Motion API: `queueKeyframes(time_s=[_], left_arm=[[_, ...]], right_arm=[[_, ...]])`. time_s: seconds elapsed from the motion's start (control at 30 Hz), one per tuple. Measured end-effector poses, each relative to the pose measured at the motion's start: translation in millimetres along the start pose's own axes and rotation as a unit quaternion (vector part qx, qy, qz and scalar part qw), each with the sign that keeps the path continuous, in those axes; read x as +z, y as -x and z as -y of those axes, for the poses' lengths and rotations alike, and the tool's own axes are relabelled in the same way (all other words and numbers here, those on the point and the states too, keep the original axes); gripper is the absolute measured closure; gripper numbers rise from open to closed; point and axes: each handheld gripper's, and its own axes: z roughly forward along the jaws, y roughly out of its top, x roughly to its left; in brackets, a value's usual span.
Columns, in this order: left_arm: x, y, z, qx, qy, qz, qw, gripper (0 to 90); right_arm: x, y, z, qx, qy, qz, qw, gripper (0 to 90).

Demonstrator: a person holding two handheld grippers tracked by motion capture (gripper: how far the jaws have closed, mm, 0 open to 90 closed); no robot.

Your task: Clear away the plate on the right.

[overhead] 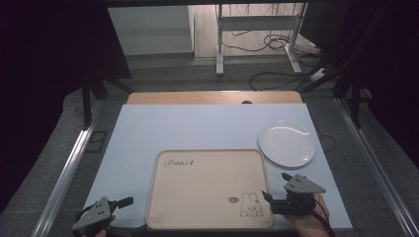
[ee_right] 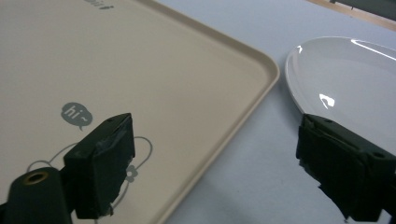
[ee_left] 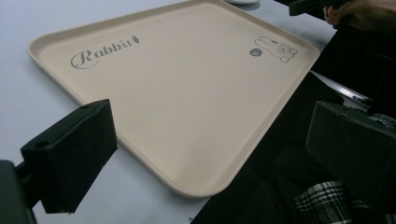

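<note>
A beige tray (overhead: 207, 190) with "Rabbit" lettering and a rabbit drawing lies empty at the table's near edge. To its upper right sits a white plate (overhead: 286, 143), also empty. My left gripper (overhead: 129, 215) hovers open off the tray's near left corner, and in its own view the jaws stand wide apart around the tray (ee_left: 177, 84) corner. My right gripper (overhead: 276, 186) is open at the tray's right edge by the rabbit. Its own view has one jaw over the tray (ee_right: 140, 60) and the other near the plate (ee_right: 345, 74). Nothing is held.
A light blue mat (overhead: 197, 128) covers the table, with a wooden strip (overhead: 212, 97) at its far edge. Metal rails (overhead: 69, 168) run along both sides. A desk frame and cables (overhead: 267, 44) stand on the floor beyond. Plaid fabric (ee_left: 327, 205) shows below the table edge.
</note>
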Motion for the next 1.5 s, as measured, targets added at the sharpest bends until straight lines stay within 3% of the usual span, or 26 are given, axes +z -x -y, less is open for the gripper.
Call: queueKeyframes(time_s=[0.17, 0.4, 0.77, 1.1, 1.27, 1.5], left_arm=[[0.3, -0.2, -0.1, 0.000, -0.001, 0.001, 1.0000, 1.3], [0.2, -0.6, -0.1, -0.001, -0.001, 0.002, 1.0000, 1.3], [-0.1, -0.4, 0.0, -0.001, 0.000, 0.002, 1.0000, 1.3], [0.1, -0.4, -0.1, 0.000, -0.001, 0.003, 1.0000, 1.4], [0.4, -0.4, -0.2, 0.000, -0.003, 0.004, 1.0000, 1.4], [0.7, -0.4, -0.3, 0.001, -0.005, 0.006, 1.0000, 1.5]], right_arm=[[2.2, 3.4, -2.3, -0.014, -0.015, 0.005, 0.9998, 19.2], [4.1, 5.6, -4.6, -0.029, -0.024, 0.012, 0.9992, 21.2], [12.3, 7.1, -7.4, -0.074, -0.044, 0.034, 0.9957, 25.2], [14.9, 9.4, -7.6, -0.113, -0.063, 0.062, 0.9896, 28.9], [17.0, 10.2, -7.0, -0.147, -0.075, 0.087, 0.9824, 30.9], [19.6, 11.6, -6.6, -0.174, -0.086, 0.114, 0.9744, 33.4]])
